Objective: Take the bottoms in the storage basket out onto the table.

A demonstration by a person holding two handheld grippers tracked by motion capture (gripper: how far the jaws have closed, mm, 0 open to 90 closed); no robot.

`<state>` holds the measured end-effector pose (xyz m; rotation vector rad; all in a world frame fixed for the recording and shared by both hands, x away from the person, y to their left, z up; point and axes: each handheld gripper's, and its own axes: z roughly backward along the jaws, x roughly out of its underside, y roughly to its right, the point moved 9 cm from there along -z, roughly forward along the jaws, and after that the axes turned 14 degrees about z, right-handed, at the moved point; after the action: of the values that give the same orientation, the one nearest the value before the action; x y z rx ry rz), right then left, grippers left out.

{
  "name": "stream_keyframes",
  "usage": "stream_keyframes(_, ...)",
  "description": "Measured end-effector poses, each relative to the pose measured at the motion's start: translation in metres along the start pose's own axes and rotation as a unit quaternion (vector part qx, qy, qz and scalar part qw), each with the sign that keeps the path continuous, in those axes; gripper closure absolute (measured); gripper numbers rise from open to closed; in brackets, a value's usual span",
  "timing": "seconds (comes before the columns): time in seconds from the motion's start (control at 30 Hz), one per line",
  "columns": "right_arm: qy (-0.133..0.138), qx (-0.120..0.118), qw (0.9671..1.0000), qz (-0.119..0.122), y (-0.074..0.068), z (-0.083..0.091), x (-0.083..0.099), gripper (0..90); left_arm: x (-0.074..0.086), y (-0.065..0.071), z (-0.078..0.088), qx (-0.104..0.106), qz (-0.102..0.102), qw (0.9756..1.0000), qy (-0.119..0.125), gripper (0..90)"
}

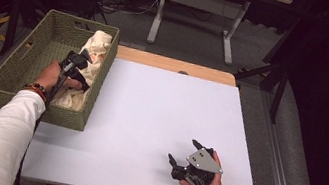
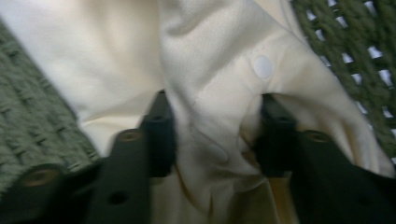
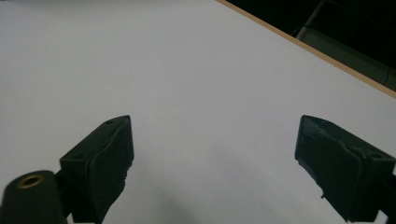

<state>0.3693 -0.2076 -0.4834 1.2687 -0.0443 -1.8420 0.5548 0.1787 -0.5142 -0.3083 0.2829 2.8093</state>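
A soft cream cloth with a round white snap button [image 2: 219,107] is lying bunched up inside a green woven rope basket [image 1: 13,72]; in the high view the cream cloth [image 1: 96,48] is piling up against the basket's right wall and poking a little above the rim; the basket is sitting on the left edge of the white worktop [image 1: 159,112], hanging partly over the side.

The left tongs [image 2: 217,135] are reaching down into the basket; their two black jaws are squeezing a fold of the cloth between them, one jaw on each side, with the snap button just above the pinch; green weave is showing on both sides of the cloth in the left gripper view. In the high view the left tongs [image 1: 77,69] are sitting over the cloth, and a hand in a white sleeve with a bead bracelet is holding them.

The right tongs [image 1: 183,151] are resting low over the front right part of the worktop, well apart from the basket; in the right gripper view the right tongs [image 3: 212,158] are standing wide apart, with just bare white worktop between the jaws.
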Motion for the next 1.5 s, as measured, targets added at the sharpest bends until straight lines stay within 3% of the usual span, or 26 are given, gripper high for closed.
stream_keyframes(0.03, -0.001, -0.003, 1.0000, 0.003, -0.001, -0.001, 0.000, 12.1, 0.000, 0.000, 0.000, 0.005, 0.003, 1.0000, 0.003, 69.4)
stream_keyframes(0.17, -0.002, -0.006, 1.0000, 0.006, -0.003, -0.002, 0.000, 12.1, -0.001, -0.001, 0.002, 0.003, -0.006, 1.0000, 0.006, 75.5)
stream_keyframes(0.2, -0.003, -0.007, 0.9999, 0.009, -0.004, -0.002, 0.000, 12.2, -0.004, -0.001, 0.007, 0.000, -0.008, 0.9995, 0.030, 77.1)
stream_keyframes(0.27, -0.003, -0.007, 0.9999, 0.009, -0.004, -0.002, 0.000, 12.2, -0.006, -0.001, 0.010, 0.001, -0.009, 0.9991, 0.041, 78.2)
stream_keyframes(0.37, -0.001, -0.004, 1.0000, 0.004, -0.002, -0.001, 0.000, 12.3, -0.014, -0.001, 0.026, 0.013, 0.014, 0.9944, 0.104, 78.7)
stream_keyframes(0.4, 0.001, -0.004, 1.0000, 0.002, -0.001, 0.000, 0.000, 12.4, -0.016, -0.001, 0.034, 0.012, 0.015, 0.9913, 0.130, 78.9)
stream_keyframes(0.47, 0.001, -0.004, 1.0000, 0.002, -0.001, 0.000, 0.001, 12.4, -0.017, 0.000, 0.037, 0.014, 0.014, 0.9900, 0.140, 79.0)
stream_keyframes(0.6, 0.002, -0.001, 1.0000, 0.001, -0.001, 0.001, 0.000, 12.3, -0.020, 0.007, 0.058, 0.016, 0.003, 0.9818, 0.189, 79.3)
stream_keyframes(0.7, 0.004, -0.001, 1.0000, 0.000, -0.001, 0.001, -0.001, 12.4, -0.021, 0.008, 0.065, 0.014, 0.000, 0.9784, 0.206, 79.3)
stream_keyframes(0.73, 0.004, -0.001, 1.0000, 0.000, -0.001, 0.001, -0.001, 12.4, -0.021, 0.008, 0.065, 0.014, 0.000, 0.9784, 0.206, 79.3)
stream_keyframes(0.77, 0.004, 0.000, 1.0000, 0.001, -0.001, 0.002, -0.001, 12.4, -0.021, 0.010, 0.071, 0.019, -0.001, 0.9750, 0.222, 79.4)
stream_keyframes(0.8, 0.004, -0.001, 1.0000, -0.001, -0.001, 0.002, 0.000, 12.5, -0.021, 0.010, 0.071, 0.019, -0.001, 0.9750, 0.222, 79.4)
stream_keyframes(0.87, 0.006, 0.002, 1.0000, -0.004, 0.000, 0.002, 0.000, 12.5, -0.022, 0.011, 0.081, 0.023, 0.002, 0.9684, 0.248, 79.5)
stream_keyframes(0.93, 0.006, 0.002, 1.0000, -0.005, 0.001, 0.002, 0.000, 12.5, -0.024, 0.013, 0.089, 0.023, -0.008, 0.9634, 0.267, 79.5)
stream_keyframes(0.97, 0.008, 0.004, 0.9999, -0.006, 0.002, 0.003, -0.001, 12.4, -0.025, 0.016, 0.099, 0.023, -0.007, 0.9568, 0.290, 79.6)
stream_keyframes(1.0, 0.008, 0.004, 0.9999, -0.006, 0.002, 0.003, -0.001, 12.4, -0.025, 0.016, 0.099, 0.023, -0.007, 0.9568, 0.290, 79.6)
stream_keyframes(1.13, 0.010, 0.006, 0.9999, -0.008, 0.003, 0.004, -0.001, 12.4, -0.026, 0.023, 0.119, 0.027, -0.012, 0.9458, 0.323, 79.6)
stream_keyframes(1.17, 0.011, 0.008, 0.9999, -0.008, 0.004, 0.004, -0.001, 12.4, -0.027, 0.025, 0.125, 0.029, -0.015, 0.9415, 0.335, 79.7)
stream_keyframes(1.27, 0.013, 0.015, 0.9997, -0.011, 0.007, 0.006, -0.001, 12.4, -0.028, 0.028, 0.139, 0.036, -0.019, 0.9323, 0.359, 79.7)
stream_keyframes(1.3, 0.013, 0.017, 0.9997, -0.014, 0.008, 0.006, -0.001, 12.5, -0.029, 0.030, 0.149, 0.041, -0.019, 0.9246, 0.378, 79.7)
stream_keyframes(1.33, 0.014, 0.018, 0.9996, -0.017, 0.009, 0.006, -0.001, 12.5, -0.029, 0.030, 0.149, 0.041, -0.019, 0.9246, 0.378, 79.7)
stream_keyframes(1.37, 0.014, 0.018, 0.9996, -0.017, 0.009, 0.006, -0.001, 12.5, -0.029, 0.033, 0.154, 0.052, -0.022, 0.9205, 0.387, 79.7)
stream_keyframes(1.4, 0.014, 0.019, 0.9995, -0.019, 0.010, 0.006, 0.000, 12.5, -0.030, 0.034, 0.161, 0.053, -0.025, 0.9149, 0.399, 79.7)
stream_keyframes(1.43, 0.015, 0.021, 0.9994, -0.022, 0.011, 0.006, 0.000, 12.7, -0.031, 0.036, 0.166, 0.062, -0.025, 0.9113, 0.406, 79.7)
stream_keyframes(1.47, 0.015, 0.021, 0.9993, -0.026, 0.012, 0.006, 0.001, 12.7, -0.031, 0.037, 0.168, 0.064, -0.026, 0.9094, 0.410, 79.7)
stream_keyframes(1.5, 0.016, 0.021, 0.9993, -0.028, 0.012, 0.006, 0.001, 12.7, -0.031, 0.039, 0.173, 0.061, -0.028, 0.9053, 0.419, 79.7)
